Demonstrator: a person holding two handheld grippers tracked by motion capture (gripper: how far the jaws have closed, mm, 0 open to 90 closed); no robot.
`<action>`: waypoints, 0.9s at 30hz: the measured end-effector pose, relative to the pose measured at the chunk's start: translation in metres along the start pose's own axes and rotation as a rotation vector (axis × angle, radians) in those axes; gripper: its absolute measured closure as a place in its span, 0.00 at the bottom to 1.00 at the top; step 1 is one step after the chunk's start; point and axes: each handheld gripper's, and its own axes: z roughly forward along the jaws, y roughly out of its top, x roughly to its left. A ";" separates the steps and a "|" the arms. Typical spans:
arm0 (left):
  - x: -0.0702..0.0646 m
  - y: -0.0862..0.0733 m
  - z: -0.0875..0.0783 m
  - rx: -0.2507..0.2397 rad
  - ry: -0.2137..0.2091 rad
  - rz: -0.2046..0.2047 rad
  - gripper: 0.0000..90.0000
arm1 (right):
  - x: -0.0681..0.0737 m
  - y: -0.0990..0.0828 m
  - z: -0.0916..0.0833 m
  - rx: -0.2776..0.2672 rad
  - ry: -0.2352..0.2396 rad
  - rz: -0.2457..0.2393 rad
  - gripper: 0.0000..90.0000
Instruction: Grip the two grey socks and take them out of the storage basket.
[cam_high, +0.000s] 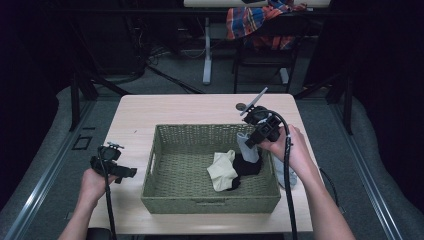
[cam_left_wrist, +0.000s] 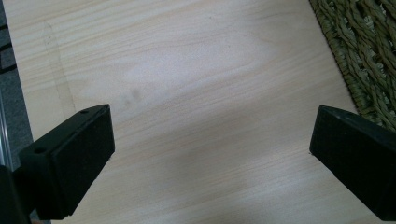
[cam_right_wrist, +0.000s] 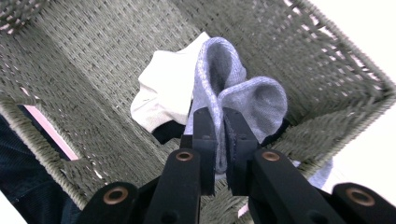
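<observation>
A green woven basket (cam_high: 165, 195) sits in the middle of the wooden table. Inside it lie a cream sock (cam_high: 221, 169) and a black sock (cam_high: 246, 165). My right gripper (cam_high: 251, 141) hangs over the basket's right side, shut on a light grey sock (cam_high: 248, 150) that dangles into the basket. In the right gripper view the grey sock (cam_right_wrist: 233, 93) is pinched between the two pads above the cream sock (cam_right_wrist: 163, 93). My left gripper (cam_high: 131, 172) rests low to the left of the basket, its jaws open over bare table (cam_left_wrist: 187, 93) with nothing between them.
Another grey piece of cloth (cam_high: 282, 172) lies on the table right of the basket, under my right hand. The basket edge (cam_left_wrist: 359, 56) is close to the left gripper's right jaw. A chair with a plaid cloth (cam_high: 260, 22) stands beyond the table.
</observation>
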 end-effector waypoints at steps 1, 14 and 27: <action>0.000 0.000 0.000 0.001 0.000 0.001 0.00 | 0.000 -0.001 -0.003 -0.005 -0.003 -0.002 0.94; 0.001 -0.001 0.001 -0.003 0.001 -0.004 0.00 | -0.011 -0.011 -0.027 -0.044 -0.024 0.021 0.94; 0.001 -0.001 0.000 -0.003 0.001 -0.004 0.00 | -0.036 -0.032 -0.046 -0.063 -0.091 0.103 0.94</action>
